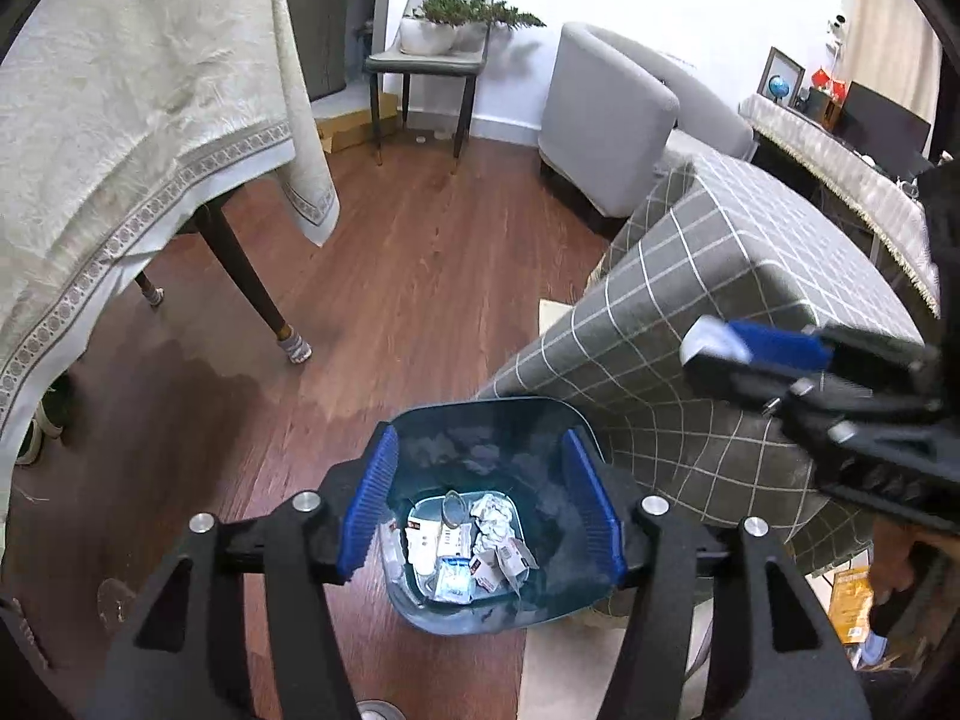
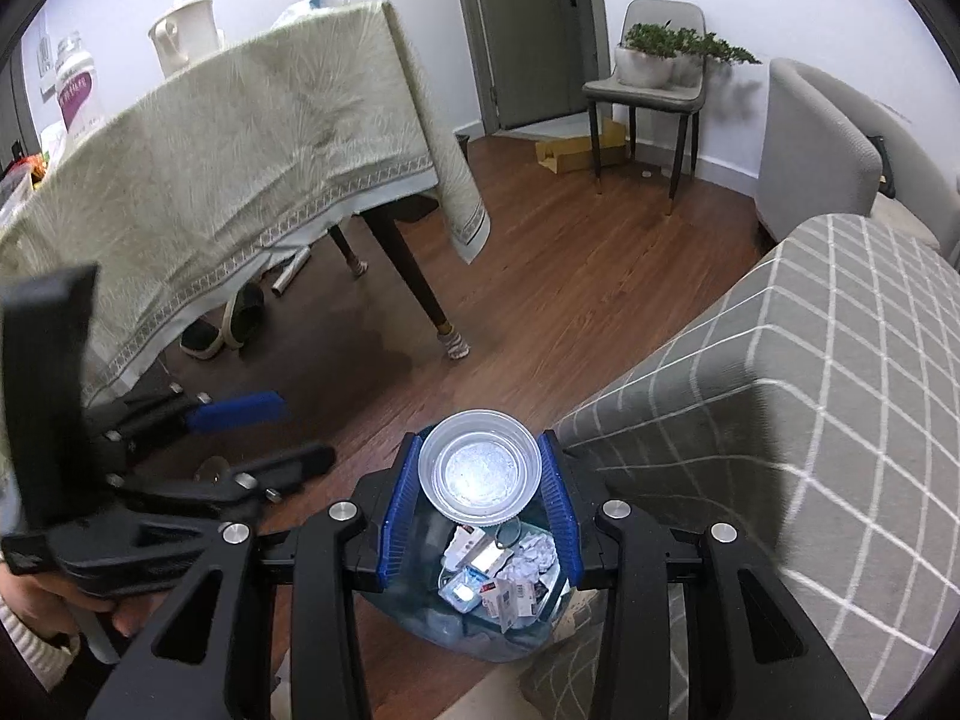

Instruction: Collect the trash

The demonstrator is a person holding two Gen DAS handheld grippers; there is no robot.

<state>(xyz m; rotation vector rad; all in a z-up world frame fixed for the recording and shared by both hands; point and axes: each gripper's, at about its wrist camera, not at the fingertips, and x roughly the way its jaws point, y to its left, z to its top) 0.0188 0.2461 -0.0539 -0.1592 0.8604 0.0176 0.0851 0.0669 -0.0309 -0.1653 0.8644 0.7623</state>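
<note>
A blue trash bin [image 1: 540, 420] stands on the wooden floor against a grey checked ottoman [image 1: 720, 276]. It holds crumpled paper, wrappers and small packets [image 1: 480, 546]. My left gripper [image 1: 480, 510] is open and empty, right above the bin. My right gripper [image 2: 480, 504] is shut on a clear plastic cup [image 2: 480, 468], held over the bin [image 2: 480, 630] with its bottom facing the camera. The right gripper also shows in the left wrist view [image 1: 774, 354], to the right of the bin. The left gripper shows at the left of the right wrist view [image 2: 240, 420].
A table with a cream cloth [image 2: 240, 168] stands to the left, shoes [image 2: 228, 324] under it. A chair with potted plants [image 2: 654, 72], a cardboard box [image 2: 576, 150] and a grey armchair [image 1: 606, 114] stand at the back.
</note>
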